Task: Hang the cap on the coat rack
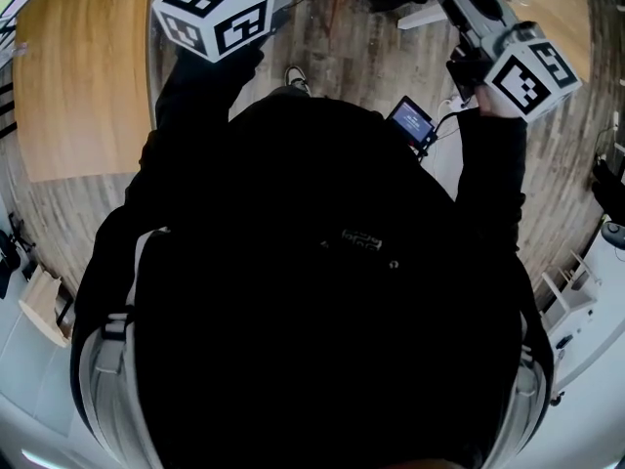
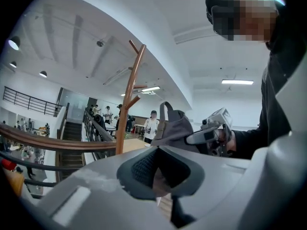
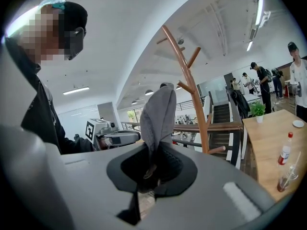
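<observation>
A grey cap (image 3: 157, 114) rises upright out of my right gripper (image 3: 151, 169), which is shut on its lower edge. The brown wooden coat rack (image 3: 192, 85) stands just behind the cap, its pegs bare. In the left gripper view the cap (image 2: 175, 128) hangs straight ahead of my left gripper (image 2: 156, 174), with the coat rack (image 2: 127, 109) to its left and the right gripper's body (image 2: 211, 132) reaching in from the right. The cap's lower edge is hidden behind the left gripper's housing, so contact is unclear. The head view shows only both marker cubes (image 1: 213, 13), (image 1: 532, 74).
A wooden table (image 3: 271, 143) with a red-capped bottle (image 3: 285, 150) and a potted plant (image 3: 257, 110) stands at the right. A railing (image 2: 53, 145) and stairs (image 2: 72, 131) lie behind the rack. Several people (image 2: 151, 126) stand in the background. Another wooden tabletop (image 1: 78, 76) is at my left.
</observation>
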Tool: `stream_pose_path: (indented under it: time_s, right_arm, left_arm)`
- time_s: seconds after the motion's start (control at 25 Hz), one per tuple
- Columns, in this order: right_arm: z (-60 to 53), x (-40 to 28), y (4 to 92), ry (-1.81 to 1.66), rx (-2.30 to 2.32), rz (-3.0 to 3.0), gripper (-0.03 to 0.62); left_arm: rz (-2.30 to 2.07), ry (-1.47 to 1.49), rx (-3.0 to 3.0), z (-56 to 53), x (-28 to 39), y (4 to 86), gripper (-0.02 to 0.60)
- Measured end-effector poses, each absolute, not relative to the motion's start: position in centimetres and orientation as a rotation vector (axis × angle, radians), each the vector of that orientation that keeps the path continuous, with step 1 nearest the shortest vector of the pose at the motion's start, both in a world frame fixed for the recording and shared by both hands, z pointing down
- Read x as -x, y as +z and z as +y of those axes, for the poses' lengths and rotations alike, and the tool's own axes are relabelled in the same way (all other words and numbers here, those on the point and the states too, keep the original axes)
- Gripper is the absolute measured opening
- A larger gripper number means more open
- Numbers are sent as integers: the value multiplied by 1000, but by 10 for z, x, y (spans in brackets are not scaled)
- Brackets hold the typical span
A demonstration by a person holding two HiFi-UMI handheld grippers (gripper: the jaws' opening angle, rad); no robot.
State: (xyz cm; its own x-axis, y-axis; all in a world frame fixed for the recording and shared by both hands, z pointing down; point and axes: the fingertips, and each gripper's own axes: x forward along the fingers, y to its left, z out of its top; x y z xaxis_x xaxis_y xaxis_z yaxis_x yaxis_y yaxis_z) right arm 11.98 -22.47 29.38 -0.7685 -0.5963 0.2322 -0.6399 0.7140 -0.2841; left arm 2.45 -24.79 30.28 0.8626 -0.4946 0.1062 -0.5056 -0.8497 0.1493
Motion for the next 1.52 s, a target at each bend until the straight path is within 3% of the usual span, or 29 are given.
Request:
stream_pose_path:
  time_s: [0.32,0.76,1.52]
  right_arm:
    - [-295,-48,275,499,-1041,-2738,28]
    - [-333,-36,257,439,-968,-2826,28]
    - [-394,-97,235,291,-718,-2882,28]
  left_arm:
    - [-737,43,-2888,-326,46,284,5]
    - [-728,38,-2918,-370,49,290,5]
    - [-777,-81,-2981,-452,-9,239,5]
